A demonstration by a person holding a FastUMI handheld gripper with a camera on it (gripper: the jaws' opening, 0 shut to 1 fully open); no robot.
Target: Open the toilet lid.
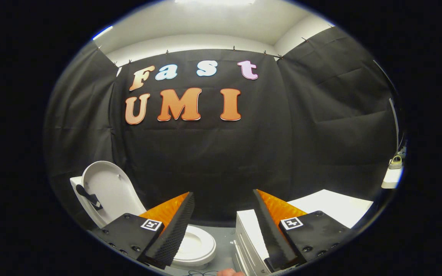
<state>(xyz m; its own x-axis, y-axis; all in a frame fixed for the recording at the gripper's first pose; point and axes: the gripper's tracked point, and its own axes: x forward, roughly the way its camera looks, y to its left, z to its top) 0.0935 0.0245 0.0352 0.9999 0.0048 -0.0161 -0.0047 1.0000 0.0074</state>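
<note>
The toilet lid [108, 189] is standing raised, tilted back against the white tank [76, 184] behind it, with its pale underside facing forward and a small dark piece sitting on that underside near the tank. Below it the toilet seat [196, 245] is lying flat and uncovered on the bowl, partly hidden by the left finger. The toilet is sitting low and off toward the left finger, against the black cloth wall [205, 161]. The gripper [223, 226] is hanging above and in front of the toilet with its two fingers [173, 230] spread wide apart, holding nothing; the gap between them is showing the cloth wall and a strip of grey floor [225, 239]. Beside the seat, under the right finger, a white cabinet with drawers [246, 237] is standing, and beyond it a white tabletop [332, 207] is stretching away toward the right. Farther off on that side, a white shelf [391, 178] is carrying a small object that is too small to tell.
</note>
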